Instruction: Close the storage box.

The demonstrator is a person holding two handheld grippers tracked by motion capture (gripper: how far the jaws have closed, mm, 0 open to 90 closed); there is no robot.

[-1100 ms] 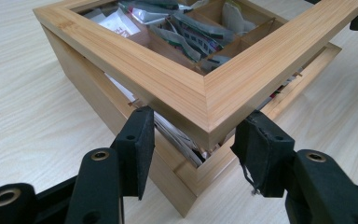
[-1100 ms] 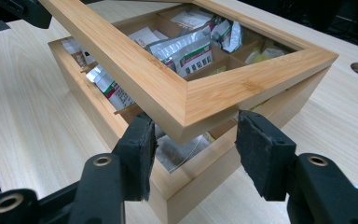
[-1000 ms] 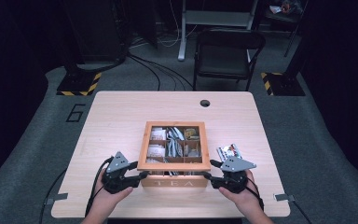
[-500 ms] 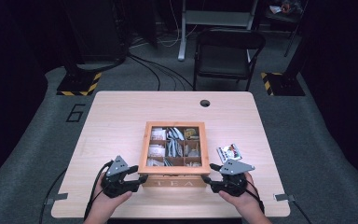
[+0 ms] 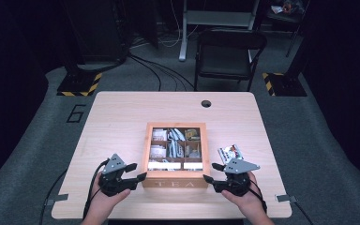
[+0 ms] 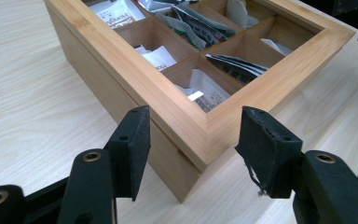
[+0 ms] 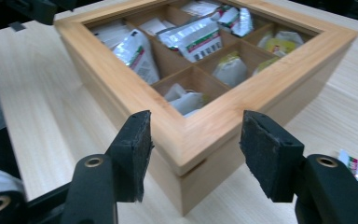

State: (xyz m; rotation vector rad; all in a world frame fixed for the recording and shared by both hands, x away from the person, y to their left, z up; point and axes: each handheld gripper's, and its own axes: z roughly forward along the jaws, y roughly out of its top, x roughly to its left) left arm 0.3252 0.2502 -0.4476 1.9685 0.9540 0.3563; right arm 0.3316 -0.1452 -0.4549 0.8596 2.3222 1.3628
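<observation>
Dim room, grey carpet floor (image 5: pixel 309 140). Black chair (image 5: pixel 227 54) upper centre; hazard-striped bases (image 5: pixel 78 84) upper left and right; cables (image 5: pixel 154 70) trail between.

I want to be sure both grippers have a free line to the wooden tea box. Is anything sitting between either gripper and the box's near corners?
Nothing visible does. The left gripper and the right gripper each straddle a near corner of the tea box, pads off the wood. The loose packet lies on the table beside the box, out of the way.
</observation>
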